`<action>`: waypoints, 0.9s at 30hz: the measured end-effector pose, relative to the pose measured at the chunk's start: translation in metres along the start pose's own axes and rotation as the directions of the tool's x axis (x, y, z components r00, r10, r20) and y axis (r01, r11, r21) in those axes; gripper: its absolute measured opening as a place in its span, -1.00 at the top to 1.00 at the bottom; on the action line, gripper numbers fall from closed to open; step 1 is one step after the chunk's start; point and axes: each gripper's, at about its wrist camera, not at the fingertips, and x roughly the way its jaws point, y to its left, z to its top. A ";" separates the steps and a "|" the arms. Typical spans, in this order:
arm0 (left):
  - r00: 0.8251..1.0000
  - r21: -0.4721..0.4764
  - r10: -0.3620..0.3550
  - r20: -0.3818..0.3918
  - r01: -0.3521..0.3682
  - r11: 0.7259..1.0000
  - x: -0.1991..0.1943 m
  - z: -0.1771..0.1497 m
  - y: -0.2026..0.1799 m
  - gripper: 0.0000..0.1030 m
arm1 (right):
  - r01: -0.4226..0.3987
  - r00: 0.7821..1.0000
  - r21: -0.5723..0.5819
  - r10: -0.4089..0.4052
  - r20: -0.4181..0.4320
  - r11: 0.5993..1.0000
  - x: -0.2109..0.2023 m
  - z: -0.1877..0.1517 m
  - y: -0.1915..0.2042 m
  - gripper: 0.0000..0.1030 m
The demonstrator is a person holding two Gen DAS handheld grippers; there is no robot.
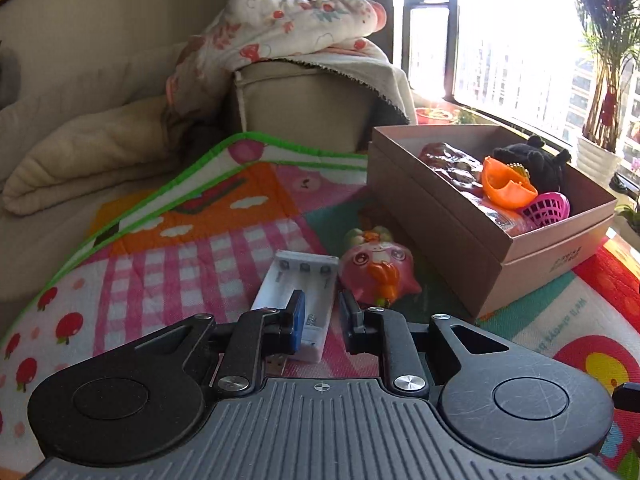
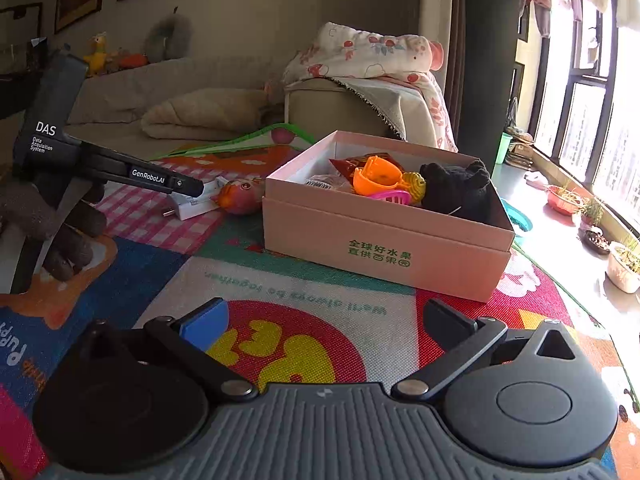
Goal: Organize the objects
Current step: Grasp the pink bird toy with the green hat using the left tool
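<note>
A white battery charger lies on the colourful play mat, beside a pink fish-like squishy toy. My left gripper is open with its jaws a small way apart, low over the charger's near end, the left pad overlapping it; it also shows in the right wrist view by the charger and toy. A pink cardboard box holds a black plush, an orange cup, a pink basket and snack packets. My right gripper is open and empty over the mat, in front of the box.
A beige sofa with a folded blanket and a floral quilt stands behind the mat. Windows and potted plants line the right side. A gloved hand holds the left gripper.
</note>
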 end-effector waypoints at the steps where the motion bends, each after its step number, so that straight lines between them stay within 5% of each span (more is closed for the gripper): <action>1: 1.000 0.012 -0.004 0.007 0.004 1.000 0.001 0.001 -0.003 0.60 | 0.001 1.000 -0.002 -0.001 -0.001 1.000 0.000 -0.001 0.001 -1.00; 3: 0.997 0.001 -0.064 0.034 0.064 0.998 -0.001 0.005 -0.007 0.60 | 0.001 1.000 0.002 -0.001 -0.006 1.000 0.001 -0.001 -0.001 -1.00; 8: 0.979 -0.208 -0.175 0.101 0.193 0.959 0.001 0.022 0.001 0.60 | 0.004 1.000 0.021 -0.004 -0.019 1.000 0.005 -0.002 -0.003 -1.00; 13: 0.998 -0.230 -0.048 -0.030 0.040 0.972 0.033 0.039 -0.001 0.57 | 0.003 1.000 0.014 -0.002 -0.023 1.000 0.006 -0.003 -0.002 -1.00; 15: 0.998 -0.222 -0.055 -0.039 0.045 0.974 0.039 0.040 -0.002 0.35 | 0.005 1.000 0.011 -0.004 -0.018 1.000 0.005 -0.003 -0.001 -1.00; 20: 0.991 -0.146 -0.119 -0.069 0.107 0.983 0.043 0.041 -0.022 0.32 | -0.008 1.000 0.016 0.008 -0.020 1.000 0.005 -0.004 -0.001 -1.00; 27: 0.983 -0.197 -0.164 -0.081 0.146 0.969 0.040 0.036 -0.014 0.27 | -0.013 1.000 0.024 0.013 -0.021 1.000 0.006 -0.004 -0.002 -1.00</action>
